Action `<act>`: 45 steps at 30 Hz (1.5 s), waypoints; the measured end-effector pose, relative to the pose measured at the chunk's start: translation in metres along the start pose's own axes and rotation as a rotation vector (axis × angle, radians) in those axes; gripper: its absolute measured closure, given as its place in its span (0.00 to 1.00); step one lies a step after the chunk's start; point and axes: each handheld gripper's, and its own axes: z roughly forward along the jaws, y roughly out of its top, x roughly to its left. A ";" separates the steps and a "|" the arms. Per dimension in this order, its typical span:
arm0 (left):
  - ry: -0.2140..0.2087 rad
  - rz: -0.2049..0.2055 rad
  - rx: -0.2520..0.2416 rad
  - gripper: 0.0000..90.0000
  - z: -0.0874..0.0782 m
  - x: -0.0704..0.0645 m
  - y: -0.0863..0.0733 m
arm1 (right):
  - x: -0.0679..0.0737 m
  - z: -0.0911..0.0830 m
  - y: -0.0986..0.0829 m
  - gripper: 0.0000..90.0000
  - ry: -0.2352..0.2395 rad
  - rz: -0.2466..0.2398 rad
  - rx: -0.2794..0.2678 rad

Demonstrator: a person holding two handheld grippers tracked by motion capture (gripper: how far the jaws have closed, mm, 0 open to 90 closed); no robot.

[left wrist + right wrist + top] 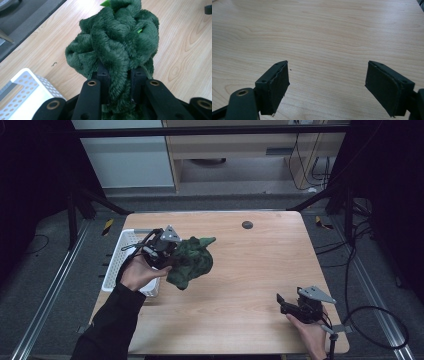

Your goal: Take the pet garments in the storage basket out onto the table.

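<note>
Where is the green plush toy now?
In the high view, the plush toy sits left of the table's middle, clamped in the left gripper, right beside the white basket.

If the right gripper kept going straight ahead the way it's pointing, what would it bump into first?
Probably nothing soon. The right gripper is open over bare table, and its way looks free as far as its view shows.

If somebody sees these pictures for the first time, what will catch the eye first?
The dark green plush cloth, bunched up and clamped in the left gripper beside the white perforated basket at the table's left edge. After that, the right gripper, jaws wide open over bare wood near the right front corner.
</note>
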 end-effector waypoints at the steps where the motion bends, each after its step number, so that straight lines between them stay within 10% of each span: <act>1: -0.003 0.003 0.002 0.83 0.001 -0.001 0.001 | 0.000 0.000 0.000 0.21 0.001 0.002 0.001; 45: -0.160 0.136 0.113 0.83 0.078 -0.040 0.010 | 0.001 0.001 0.000 0.21 0.005 -0.011 0.004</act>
